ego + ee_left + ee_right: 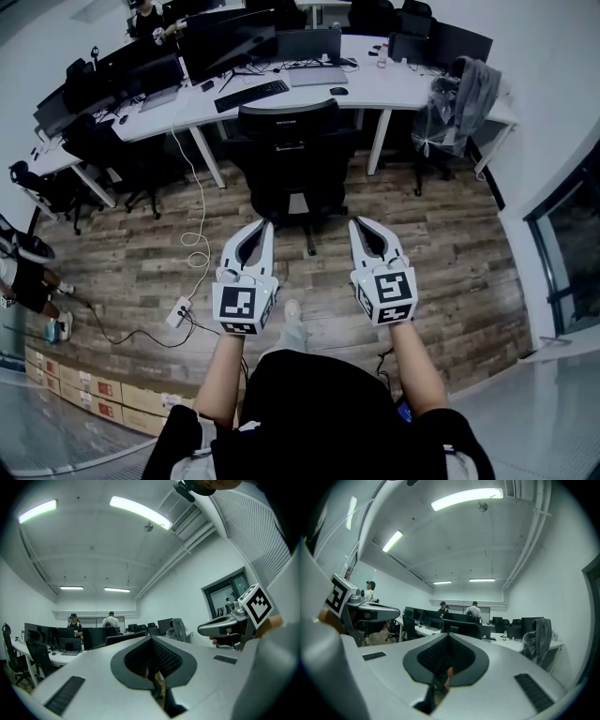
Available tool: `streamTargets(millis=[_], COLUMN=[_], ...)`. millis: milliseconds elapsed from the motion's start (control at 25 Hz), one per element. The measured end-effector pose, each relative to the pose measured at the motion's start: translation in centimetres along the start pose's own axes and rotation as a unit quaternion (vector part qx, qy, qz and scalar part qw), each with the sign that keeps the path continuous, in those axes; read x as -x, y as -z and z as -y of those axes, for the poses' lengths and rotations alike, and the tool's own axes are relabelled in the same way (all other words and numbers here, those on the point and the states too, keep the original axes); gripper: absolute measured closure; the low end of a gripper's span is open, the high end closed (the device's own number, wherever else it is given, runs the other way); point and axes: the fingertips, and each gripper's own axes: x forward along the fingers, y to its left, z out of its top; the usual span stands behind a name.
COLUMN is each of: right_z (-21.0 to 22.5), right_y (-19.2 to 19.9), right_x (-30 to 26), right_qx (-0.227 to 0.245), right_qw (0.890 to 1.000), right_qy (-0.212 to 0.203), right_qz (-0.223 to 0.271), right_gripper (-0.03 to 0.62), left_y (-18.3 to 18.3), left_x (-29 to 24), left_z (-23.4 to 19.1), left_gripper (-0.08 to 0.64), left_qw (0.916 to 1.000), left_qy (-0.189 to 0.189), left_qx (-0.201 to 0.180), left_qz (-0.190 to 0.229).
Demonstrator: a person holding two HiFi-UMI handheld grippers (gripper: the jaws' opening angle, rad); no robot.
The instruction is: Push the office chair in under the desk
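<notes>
Pressure belongs evenly on the office chair (289,141) backrest; left tongs (264,225) and right tongs (357,223), both closed and empty, should push straight toward the desk (394,90) edge.

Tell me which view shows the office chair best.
The head view: the office chair shows whole from above, backrest to base, standing before the desk. Each gripper view catches only the top of its backrest beyond its own jaws.

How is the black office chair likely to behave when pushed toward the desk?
The office chair probably rolls easily on the smooth wooden floor. Pushed off-centre on its tall backrest, it may swivel on its single post.
</notes>
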Motion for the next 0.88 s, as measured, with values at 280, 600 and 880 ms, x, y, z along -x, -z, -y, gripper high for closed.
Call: streamTargets(millis=[280,600,880], right_z=[1.6,4.4,5.2], right_y=[0.2,0.2,-0.6], right_x=[-5.0,-11.6,-17.6], right_qx=[0.004,0.003,0.004], right_qw=[1.000,1.000,1.000], right_qy=[-0.003,0.003,0.003], right_qz=[0.000,-0.006,-0.009], right_gripper=[0.569,0.568,0.568], left_y=[0.8,1.5,2.1], left_x=[-4.4,-10.5,-14.8], left_z=[-2.6,-6.1,-10.2], left_gripper=[0.548,0.548,0.548], left_qw=[1.0000,1.0000,0.9998], left_qy=[-0.003,0.000,0.002], left_qx=[0.002,0.003,0.005], left_qz=[-0.001,-0.008,-0.017])
